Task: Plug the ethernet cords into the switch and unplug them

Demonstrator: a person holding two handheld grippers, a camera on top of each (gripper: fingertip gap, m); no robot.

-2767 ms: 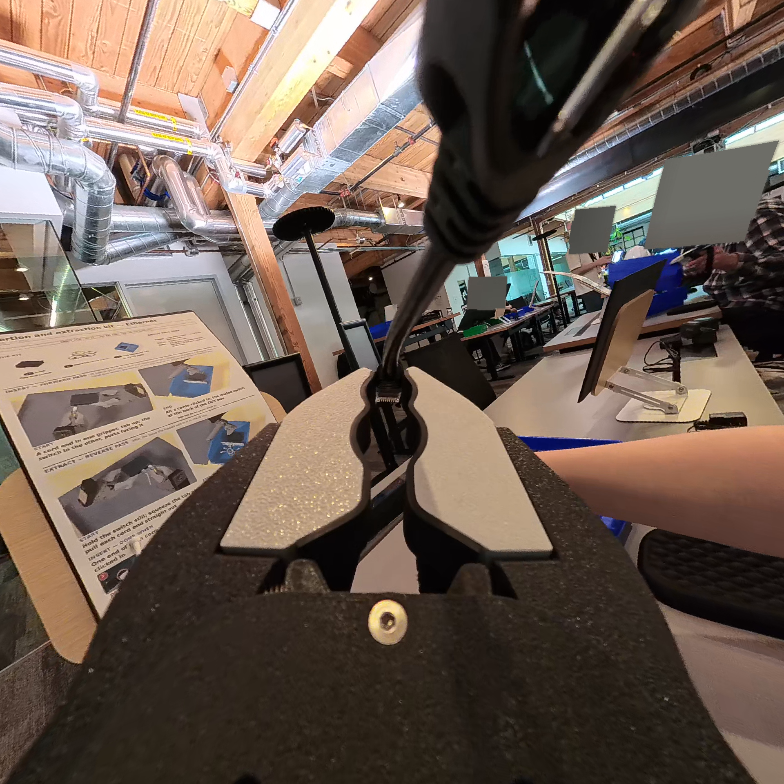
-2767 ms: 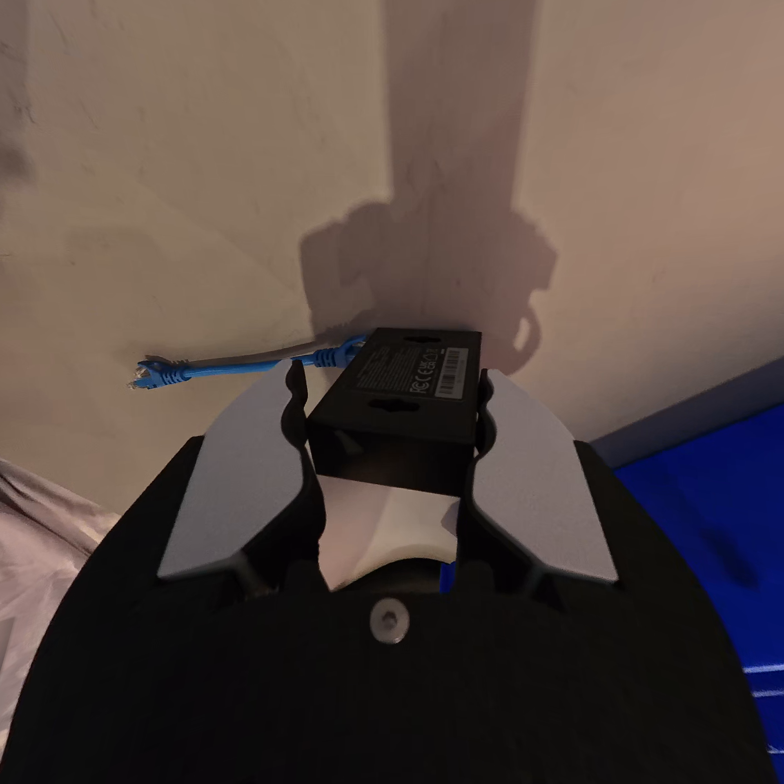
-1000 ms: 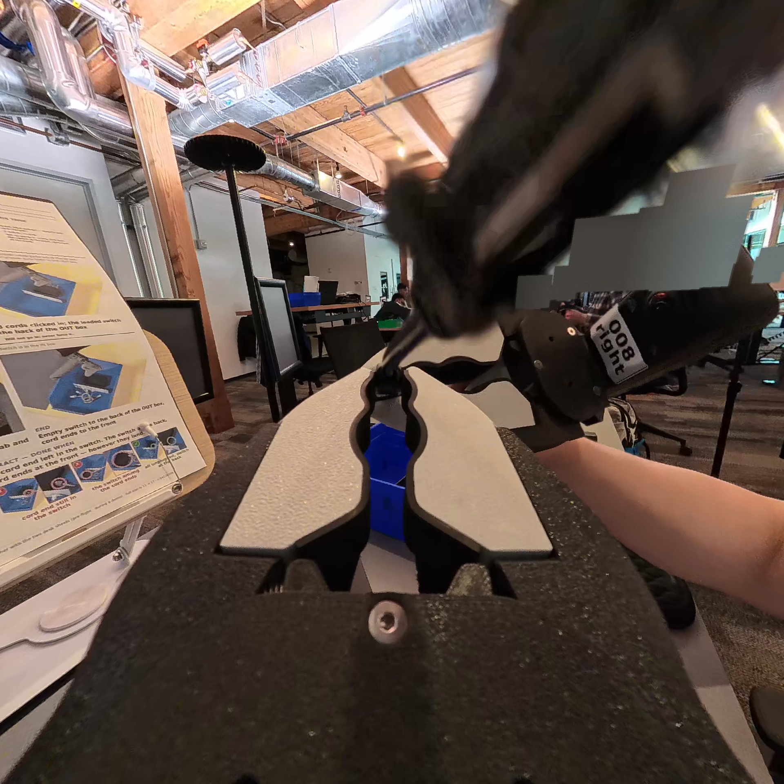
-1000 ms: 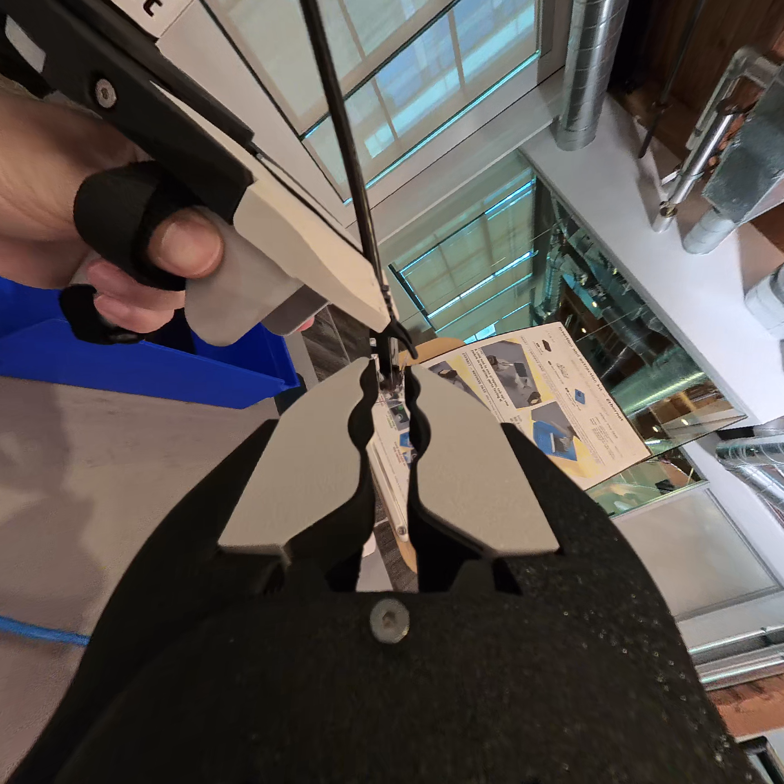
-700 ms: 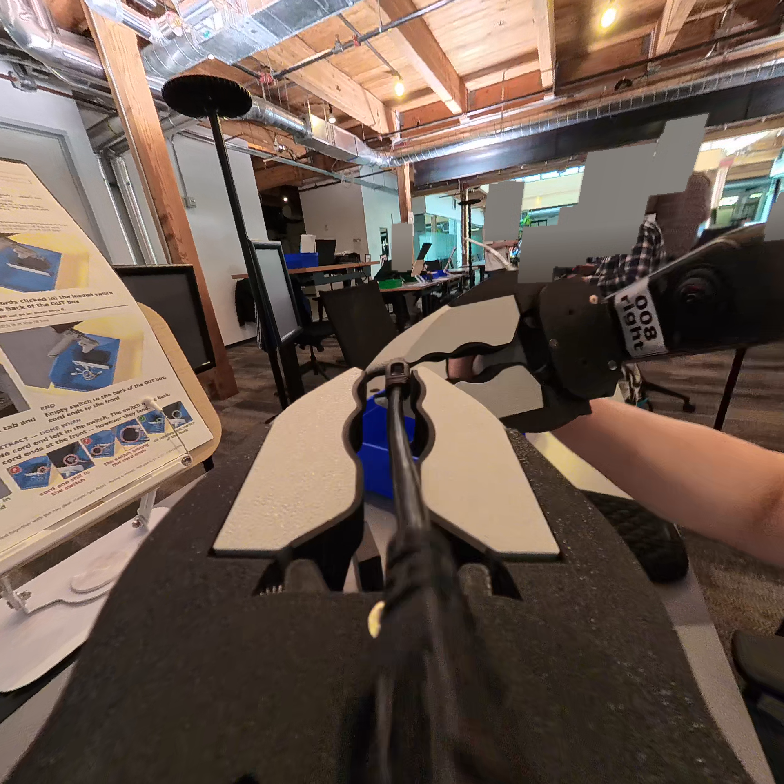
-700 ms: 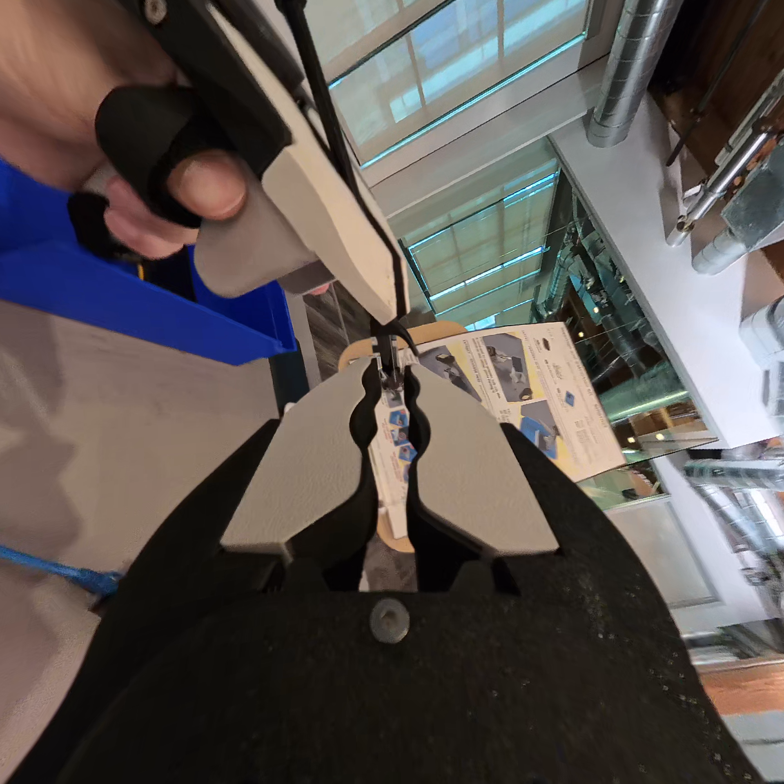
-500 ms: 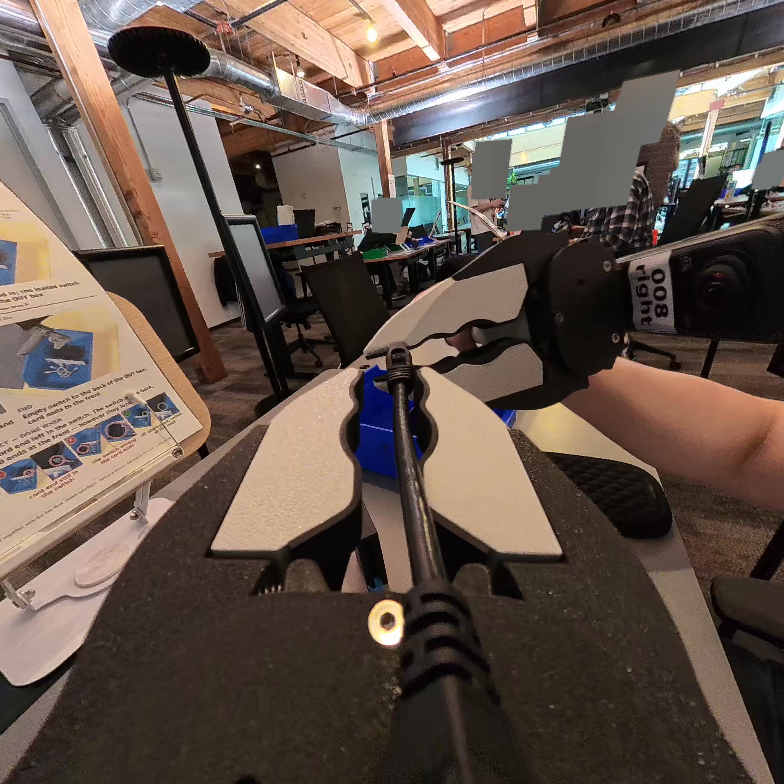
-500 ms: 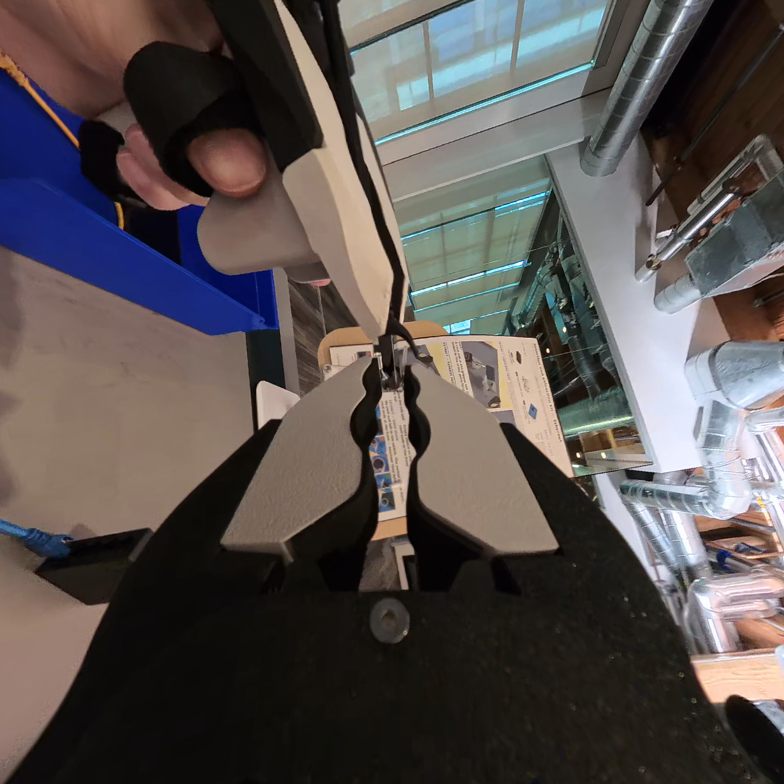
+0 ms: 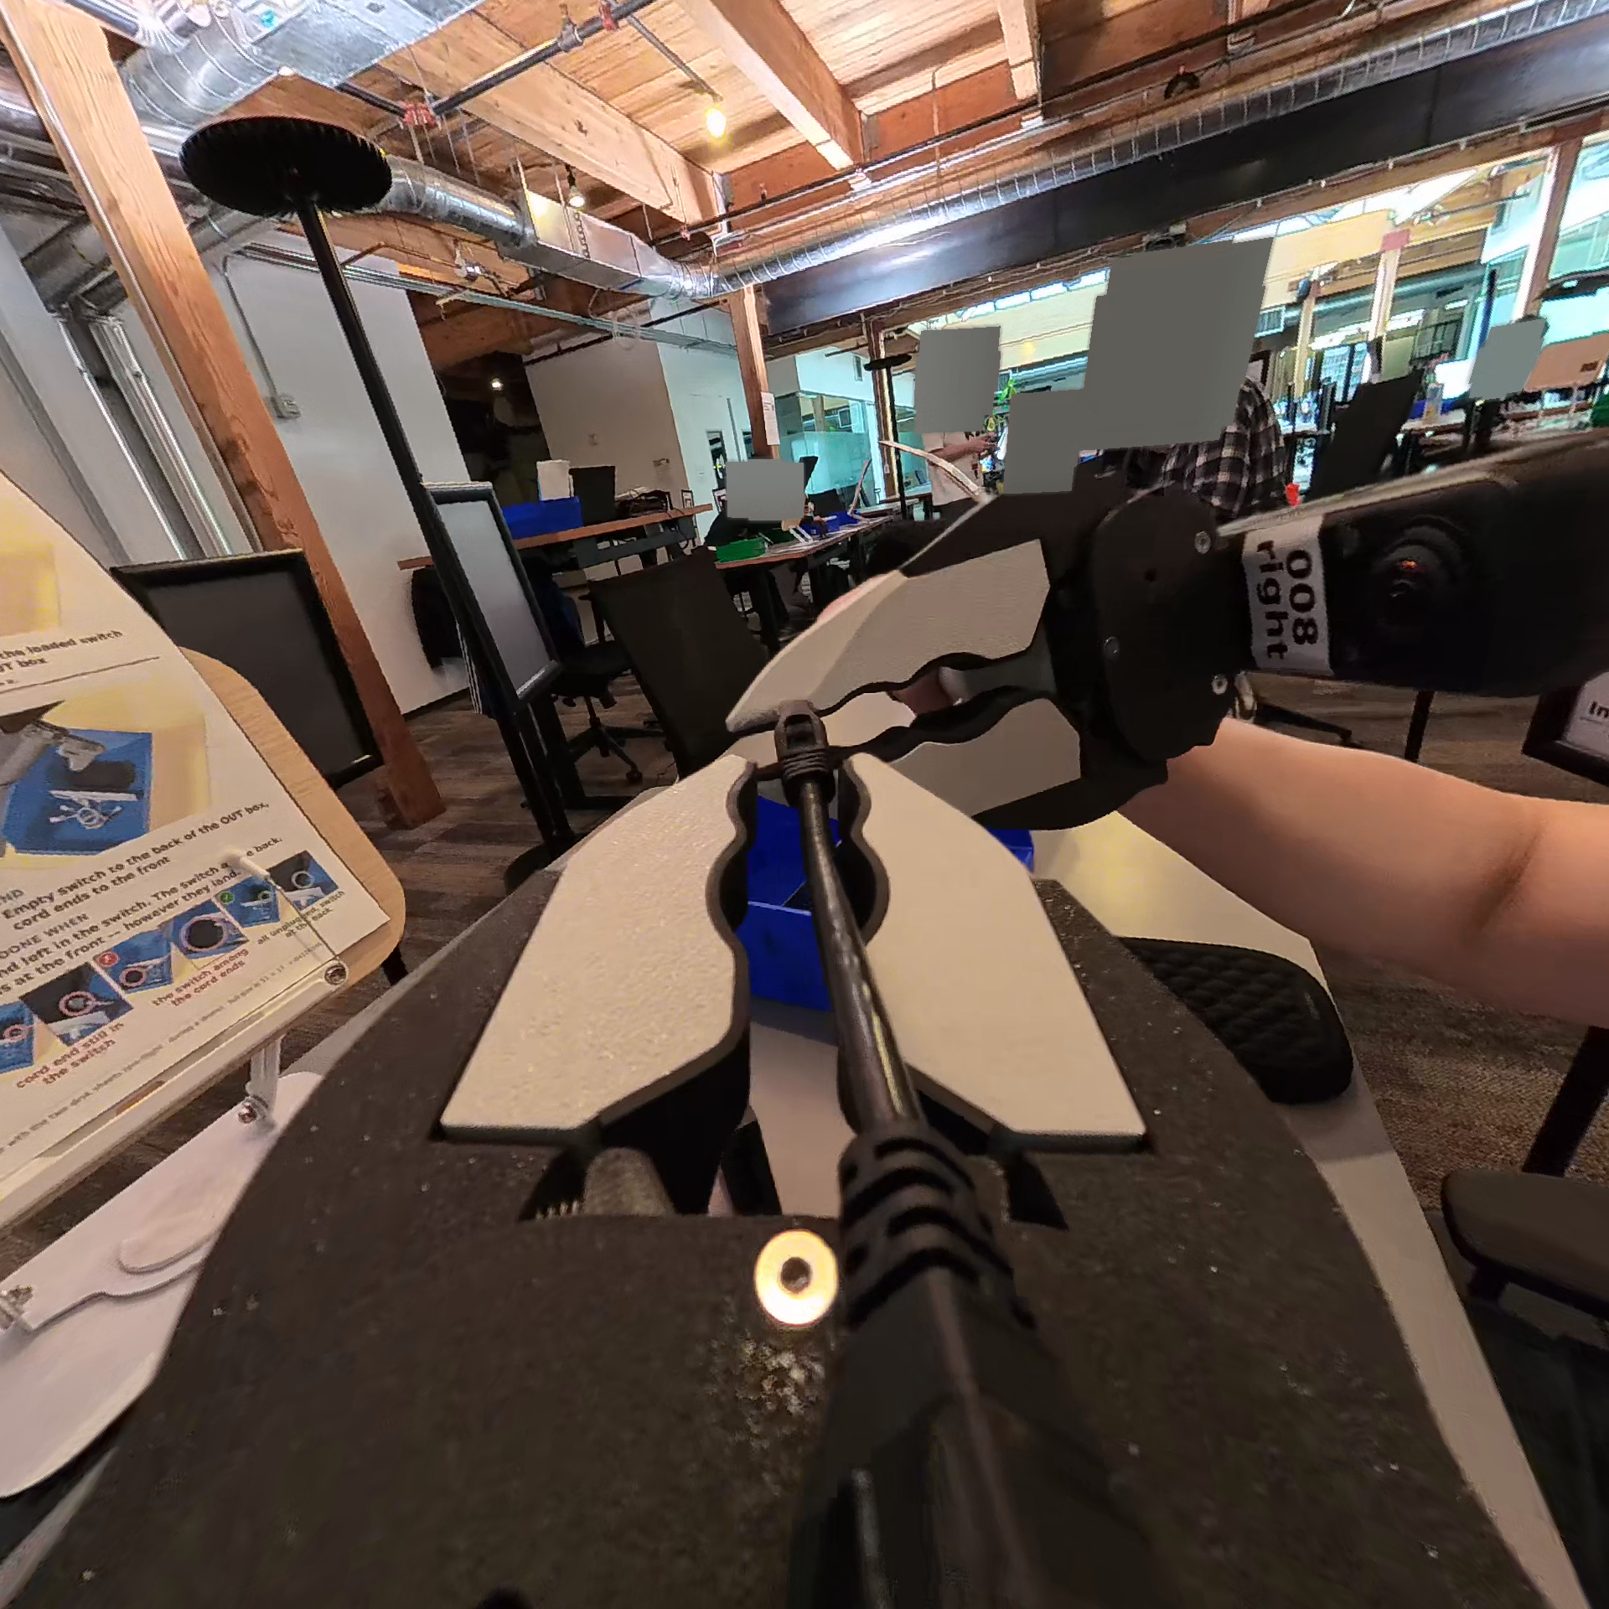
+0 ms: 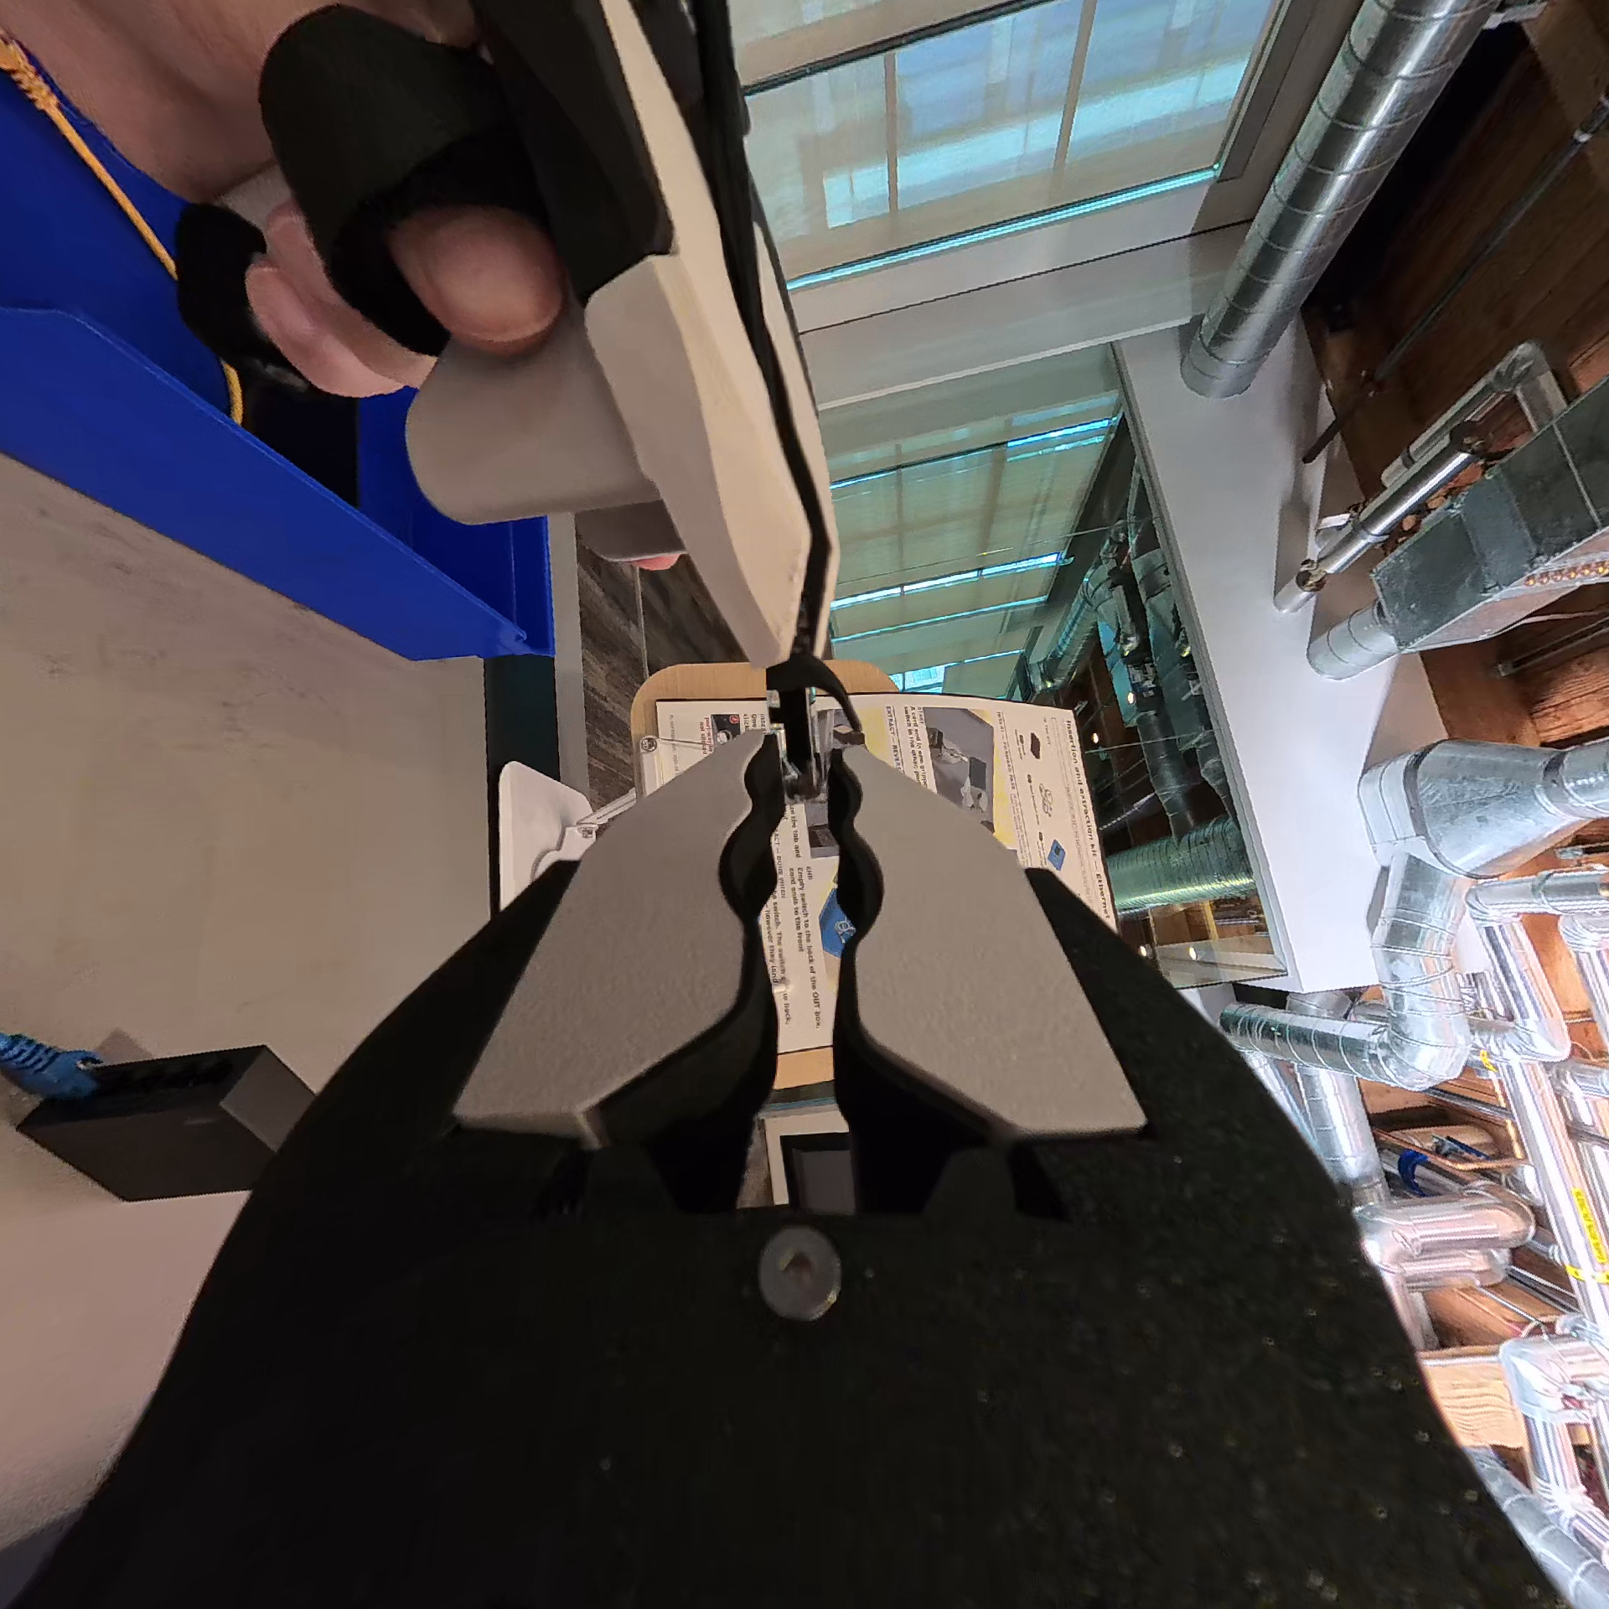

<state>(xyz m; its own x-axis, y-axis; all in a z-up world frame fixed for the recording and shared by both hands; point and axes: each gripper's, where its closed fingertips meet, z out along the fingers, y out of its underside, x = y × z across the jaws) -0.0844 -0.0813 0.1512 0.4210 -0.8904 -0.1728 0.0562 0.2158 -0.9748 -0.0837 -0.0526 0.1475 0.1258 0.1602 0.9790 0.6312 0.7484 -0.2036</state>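
Note:
A black ethernet cord (image 9: pixel 849 966) lies back over my left gripper (image 9: pixel 801 770), which is shut on the cord's boot at its tips. My right gripper (image 10: pixel 801 757) comes in from the right (image 9: pixel 762 723) and is shut on the clear plug (image 10: pixel 803 770) of the same cord end. The two grippers meet tip to tip, and the left gripper (image 10: pixel 788 640) shows from above in the right wrist view. The black switch (image 10: pixel 157 1123) lies on the table at the lower left. A blue cord's plug (image 10: pixel 35 1058) sits at its far side.
A blue bin (image 10: pixel 261 488) stands on the pale table (image 10: pixel 218 827) behind the grippers; it also shows between the left fingers (image 9: pixel 784 945). An instruction board on a stand (image 9: pixel 131 871) is at the left. A person's forearm (image 9: pixel 1349 888) reaches in from the right. The tips of both grippers are at nearly the same place. From either gripper's tips it is about 25 centimetres to the black switch (image 10: pixel 157 1123).
The right gripper, earlier shut on the switch, has left it on the table and closed on the black cord's plug. The cord has flopped back over the left gripper toward the camera.

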